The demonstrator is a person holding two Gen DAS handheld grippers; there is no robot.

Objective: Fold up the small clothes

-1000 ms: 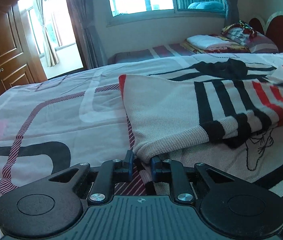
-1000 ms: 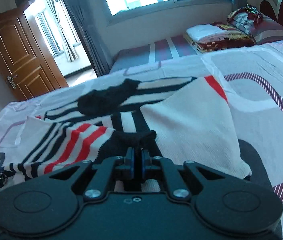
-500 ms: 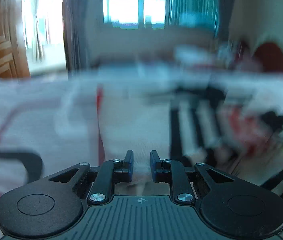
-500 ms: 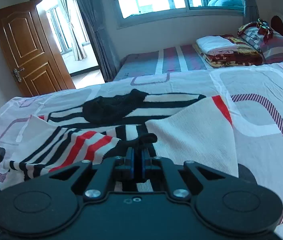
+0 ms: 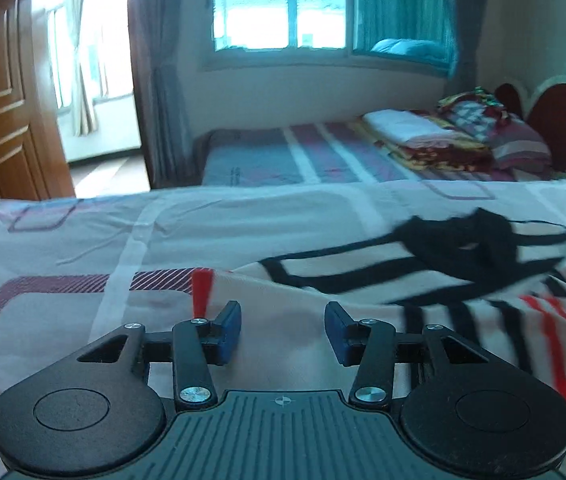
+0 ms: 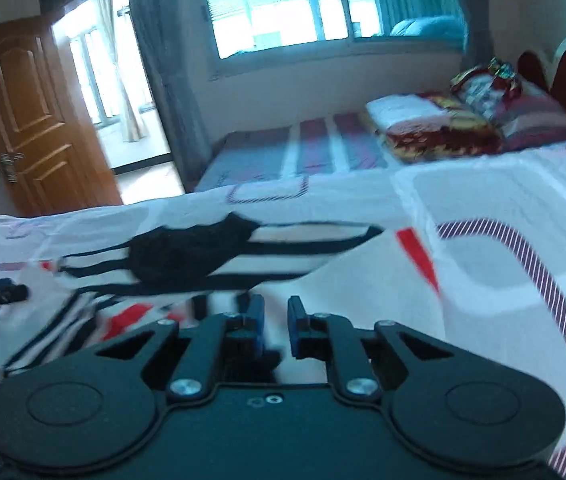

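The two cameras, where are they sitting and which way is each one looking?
Left wrist view: sits on the left gripper, looking forward over the striped sweater on the bed toward the window; its own open fingers show.
Right wrist view: sits on the right gripper, facing the same way; its fingers show, and the left gripper's tip at the left edge.
Both share sweater, bed, window and door.
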